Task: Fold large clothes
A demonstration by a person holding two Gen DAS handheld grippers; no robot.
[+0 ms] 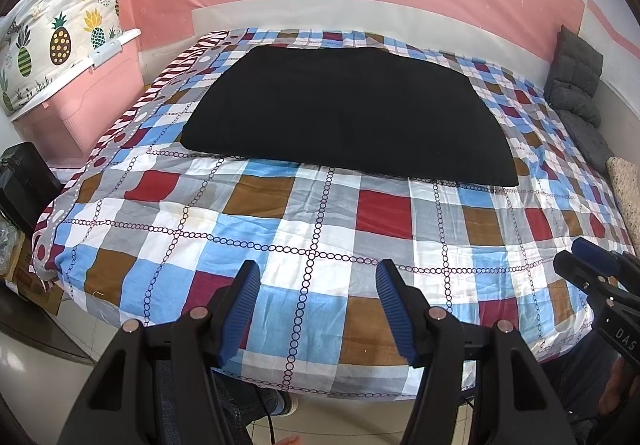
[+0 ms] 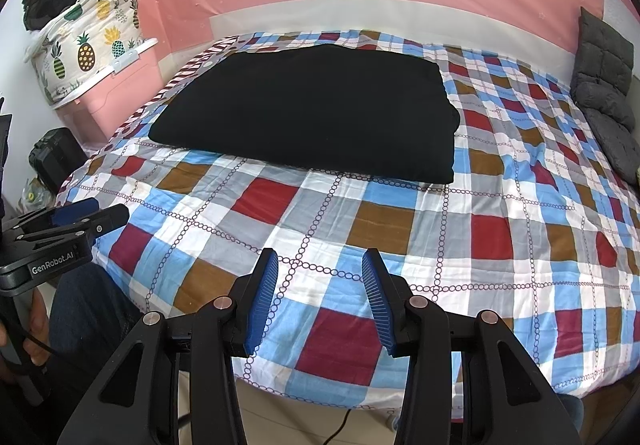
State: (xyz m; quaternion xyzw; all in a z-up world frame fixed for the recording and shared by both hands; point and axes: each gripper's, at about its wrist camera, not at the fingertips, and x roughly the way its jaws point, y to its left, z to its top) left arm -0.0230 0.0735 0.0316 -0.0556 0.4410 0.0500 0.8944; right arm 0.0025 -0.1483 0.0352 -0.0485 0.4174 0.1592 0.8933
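While both grippers hover empty, left gripper [image 1: 316, 309] and right gripper [image 2: 318, 297] with jaws apart, reach the flat black folded garment [image 1: 344, 113]; pinch near corners evenly.

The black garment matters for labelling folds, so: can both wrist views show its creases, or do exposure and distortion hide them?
Left wrist view: the black garment reads nearly featureless, and fisheye bows the bed's edges. Right wrist view: the same dark mass, only a fold edge showing at its right side; sharp focus, no glare.
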